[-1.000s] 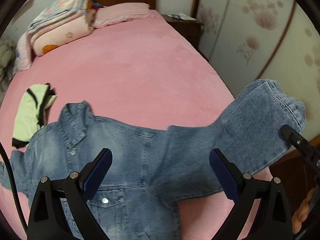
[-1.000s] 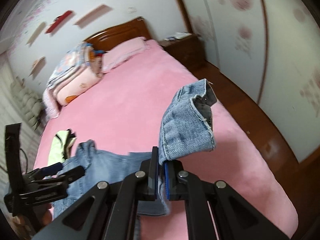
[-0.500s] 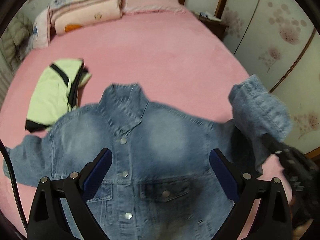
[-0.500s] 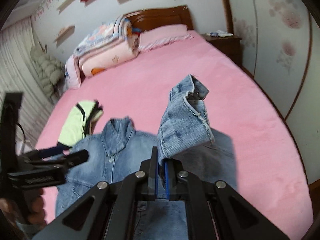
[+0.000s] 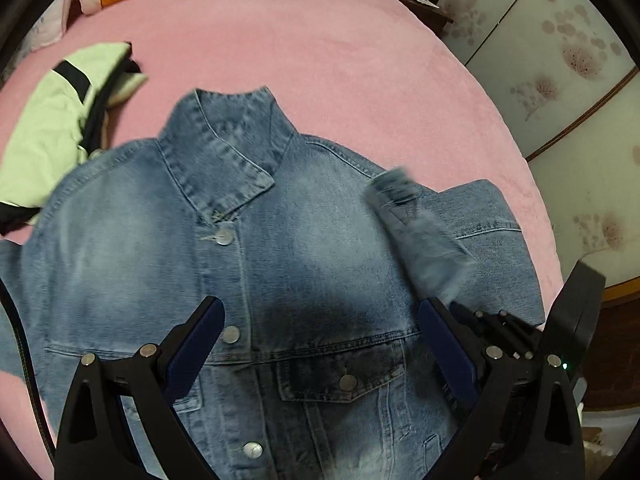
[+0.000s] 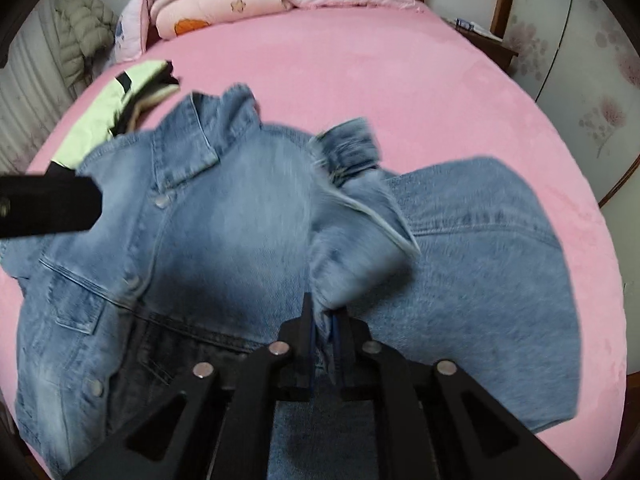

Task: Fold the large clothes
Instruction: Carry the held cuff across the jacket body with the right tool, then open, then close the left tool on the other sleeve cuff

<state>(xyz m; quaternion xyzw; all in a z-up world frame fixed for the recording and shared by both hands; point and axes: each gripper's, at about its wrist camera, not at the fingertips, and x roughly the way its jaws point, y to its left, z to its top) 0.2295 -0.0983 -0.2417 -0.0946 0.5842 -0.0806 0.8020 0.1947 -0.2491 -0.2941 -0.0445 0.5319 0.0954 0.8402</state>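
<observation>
1. The jacket (image 5: 304, 264) lies front up on the bed (image 5: 320, 60) and fills the centre and lower part of the left wrist view; its hem and lower buttons are cut off at the bottom edge.
2. Its left-hand sleeve runs out of the frame at the lower left, so the end of it is not seen.
3. The left gripper (image 5: 320, 344) hangs over the jacket's chest with its 2 fingers spread wide and nothing between them; the blue pads (image 5: 448, 348) are clear of the cloth.
4. The right gripper (image 6: 322, 328) is clenched on the sleeve (image 6: 356, 240), whose cuff (image 6: 348, 148) stands up over the jacket's chest at the centre of the right wrist view.
5. The sleeve and cuff are smeared by motion blur, so stitching and buttons there cannot be made out.
6. The cloth between the right fingers is mostly hidden by the black frame.
7. In the left wrist view the right gripper (image 5: 472, 320) sits at the lower right, partly hidden behind the left finger.
8. A green garment (image 5: 52, 132) lies at the upper left, touching the jacket's shoulder and cut off by the frame edge.
9. A folded quilt (image 6: 216, 0) sits at the top, partly cropped.
</observation>
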